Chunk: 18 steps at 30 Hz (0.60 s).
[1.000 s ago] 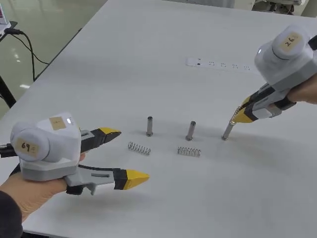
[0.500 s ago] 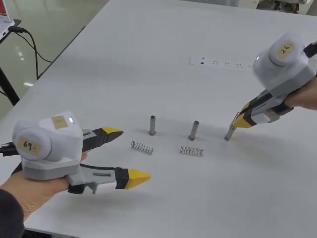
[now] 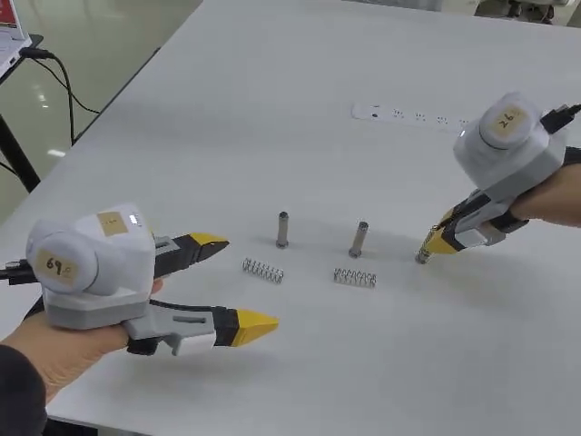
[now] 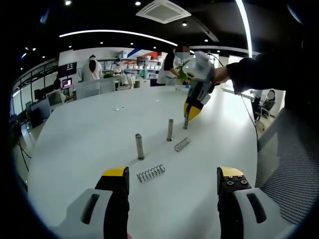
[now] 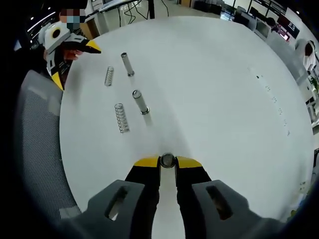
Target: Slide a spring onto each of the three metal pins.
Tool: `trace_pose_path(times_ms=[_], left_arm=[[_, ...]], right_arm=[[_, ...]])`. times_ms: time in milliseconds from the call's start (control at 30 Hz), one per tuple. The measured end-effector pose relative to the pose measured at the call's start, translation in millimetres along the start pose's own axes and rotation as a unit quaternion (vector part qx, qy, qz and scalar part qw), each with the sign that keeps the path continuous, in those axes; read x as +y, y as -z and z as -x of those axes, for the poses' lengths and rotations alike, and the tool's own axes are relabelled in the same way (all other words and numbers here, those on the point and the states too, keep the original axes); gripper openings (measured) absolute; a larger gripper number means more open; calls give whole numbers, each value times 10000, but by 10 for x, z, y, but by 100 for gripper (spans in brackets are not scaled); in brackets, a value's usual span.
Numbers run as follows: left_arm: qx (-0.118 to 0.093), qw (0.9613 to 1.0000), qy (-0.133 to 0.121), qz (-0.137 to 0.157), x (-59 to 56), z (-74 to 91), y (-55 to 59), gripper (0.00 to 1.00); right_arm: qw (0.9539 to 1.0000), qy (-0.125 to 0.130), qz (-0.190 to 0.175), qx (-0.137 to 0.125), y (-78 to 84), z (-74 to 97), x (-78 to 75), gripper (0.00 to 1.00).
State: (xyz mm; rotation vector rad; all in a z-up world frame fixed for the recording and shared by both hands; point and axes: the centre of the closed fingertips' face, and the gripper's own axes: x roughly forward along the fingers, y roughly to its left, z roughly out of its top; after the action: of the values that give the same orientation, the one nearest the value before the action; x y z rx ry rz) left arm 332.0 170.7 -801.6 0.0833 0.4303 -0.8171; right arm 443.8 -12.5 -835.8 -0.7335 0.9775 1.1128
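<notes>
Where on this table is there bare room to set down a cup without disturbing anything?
Bare table lies between the power strip and the pins, and along the near edge right of the left gripper. It's crowded around the pins, the two loose springs and the right gripper holding a third spring.

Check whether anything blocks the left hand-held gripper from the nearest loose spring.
Nothing visible does. The left hand-held gripper is open, and the nearest spring lies on bare table just ahead of its jaws. The closest pin stands beyond the spring.
</notes>
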Motion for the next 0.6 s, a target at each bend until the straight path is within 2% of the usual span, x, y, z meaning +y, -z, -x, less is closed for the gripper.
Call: trace_pose_path(times_ms=[267,600], left_arm=[[1,10000,-8,11,2,4,2,70],[6,10000,-2,12,2,0,3,70]], right_arm=[[10000,25,-2,95,36,-63,28,13],[10000,50,-40,71,29,-63,13,15]])
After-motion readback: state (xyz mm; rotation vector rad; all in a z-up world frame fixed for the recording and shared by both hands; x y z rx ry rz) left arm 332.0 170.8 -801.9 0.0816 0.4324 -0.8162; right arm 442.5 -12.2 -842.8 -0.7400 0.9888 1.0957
